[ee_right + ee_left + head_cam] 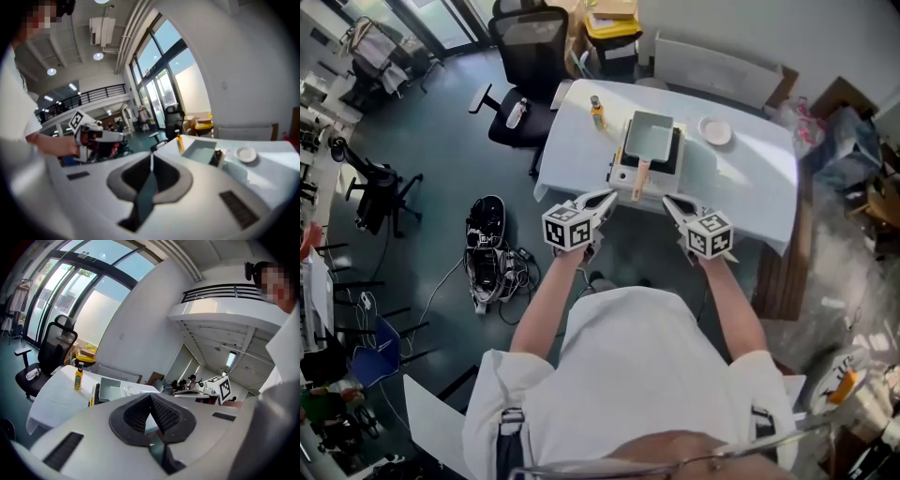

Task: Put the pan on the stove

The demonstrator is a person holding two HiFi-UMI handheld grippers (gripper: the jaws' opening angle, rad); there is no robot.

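A person stands at the near edge of the white table [581, 141], both forearms stretched forward side by side. The left gripper [607, 197] and right gripper [668, 201] point at the table, jaws closed on nothing. The rectangular pan [649, 134] rests on the stove [623, 172] mid-table, handle toward the person.

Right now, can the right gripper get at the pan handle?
Probably yes: the right gripper hangs near the handle, nothing stands between them, but its jaws are shut.
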